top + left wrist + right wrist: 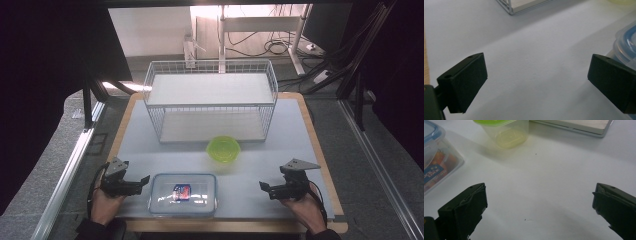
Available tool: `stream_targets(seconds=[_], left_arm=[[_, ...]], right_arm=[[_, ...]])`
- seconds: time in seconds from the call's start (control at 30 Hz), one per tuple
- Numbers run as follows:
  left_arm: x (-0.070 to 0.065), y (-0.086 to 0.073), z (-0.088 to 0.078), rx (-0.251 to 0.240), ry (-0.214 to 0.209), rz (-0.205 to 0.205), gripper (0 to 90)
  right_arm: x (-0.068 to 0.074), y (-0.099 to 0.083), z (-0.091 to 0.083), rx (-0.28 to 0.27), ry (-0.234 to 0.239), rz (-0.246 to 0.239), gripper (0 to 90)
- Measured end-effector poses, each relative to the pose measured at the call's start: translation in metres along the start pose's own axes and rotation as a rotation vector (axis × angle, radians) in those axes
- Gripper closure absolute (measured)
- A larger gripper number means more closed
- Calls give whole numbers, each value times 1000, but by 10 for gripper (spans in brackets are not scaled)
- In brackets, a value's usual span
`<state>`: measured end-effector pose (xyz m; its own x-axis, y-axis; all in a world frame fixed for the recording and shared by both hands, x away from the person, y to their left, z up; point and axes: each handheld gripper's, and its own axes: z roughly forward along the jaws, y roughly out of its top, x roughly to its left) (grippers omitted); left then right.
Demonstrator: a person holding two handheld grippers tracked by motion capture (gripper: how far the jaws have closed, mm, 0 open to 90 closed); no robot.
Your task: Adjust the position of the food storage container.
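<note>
A: What takes up the back of the table [300, 145]?
B: A wire rack [210, 100], its two shelves bare.

A: And the front edge?
B: A lidded clear box [183, 194] with a red-blue packet [181, 192] inside. The green tub [223, 148] stands between box and rack.

A: The grippers?
B: Left gripper [145, 179] just beside the box's left end, right gripper [263, 186] near its right end; both wide open, holding nothing.

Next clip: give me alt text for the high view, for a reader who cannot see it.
A person's hands hold the left tool and right tool, both open, either side of a clear lidded container at the near edge of a grey table. Behind it sits a green container, in front of a white wire basket.
</note>
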<state>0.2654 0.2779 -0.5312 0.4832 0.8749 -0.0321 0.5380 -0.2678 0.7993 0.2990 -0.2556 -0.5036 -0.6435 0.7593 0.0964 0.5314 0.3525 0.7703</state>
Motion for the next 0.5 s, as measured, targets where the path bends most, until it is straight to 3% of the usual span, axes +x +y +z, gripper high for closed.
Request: stream_targets(seconds=[0.17, 0.5], left_arm=[[-2, 0, 3, 4, -9, 20, 30], [-2, 0, 4, 4, -16, 39, 35]], right_arm=[[5, 2, 0, 26, -7, -50, 18], [4, 3, 2, 26, 2, -27, 133]])
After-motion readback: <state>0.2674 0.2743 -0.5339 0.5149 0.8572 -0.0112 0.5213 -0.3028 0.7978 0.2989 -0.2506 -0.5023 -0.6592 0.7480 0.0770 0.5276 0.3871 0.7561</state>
